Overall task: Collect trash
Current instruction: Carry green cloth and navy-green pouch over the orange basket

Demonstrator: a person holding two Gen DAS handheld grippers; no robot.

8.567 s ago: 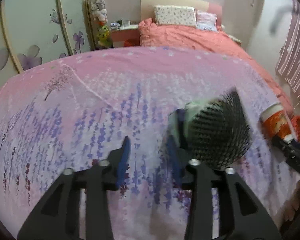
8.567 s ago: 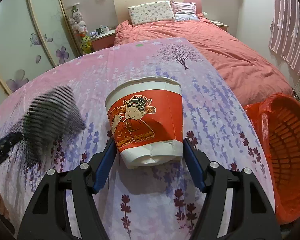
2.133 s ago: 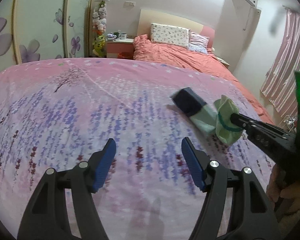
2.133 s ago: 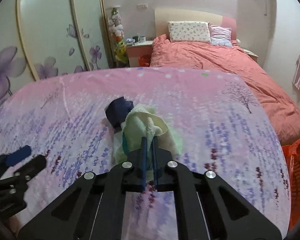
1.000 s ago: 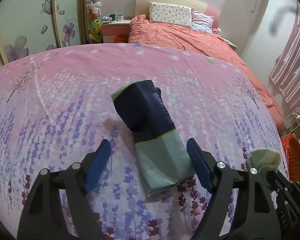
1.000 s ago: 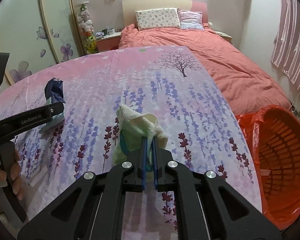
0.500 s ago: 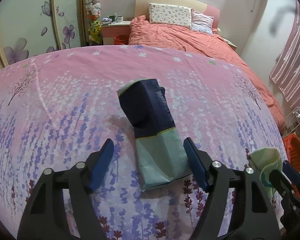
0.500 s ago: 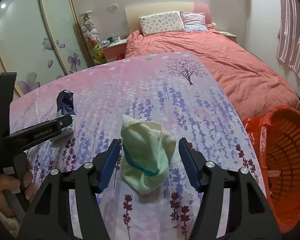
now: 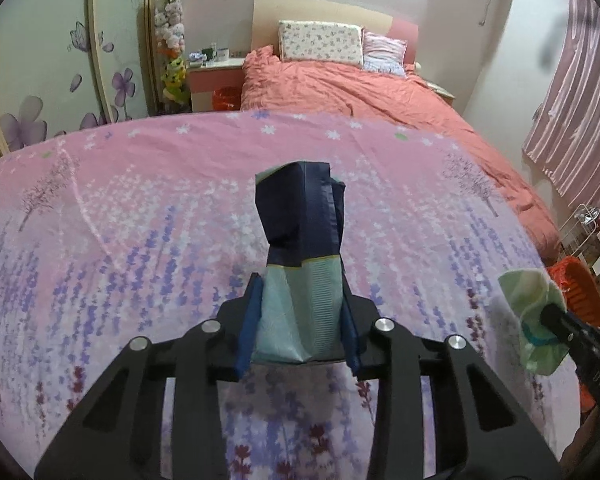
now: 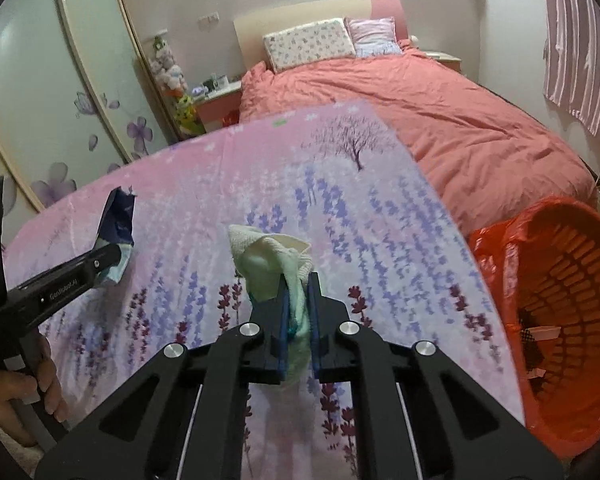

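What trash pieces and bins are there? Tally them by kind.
Navy and mint wrapper, between the closing left gripper pads: 1
Crumpled pale green wad, in the shut right gripper: 1
Orange basket: 1
Total: 3

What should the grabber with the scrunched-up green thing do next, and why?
Probably swing right and carry it over the orange basket. The right gripper is shut on the pale green wad, which looks lifted off the flowery sheet, and the lined basket stands open just past the sheet's right edge.
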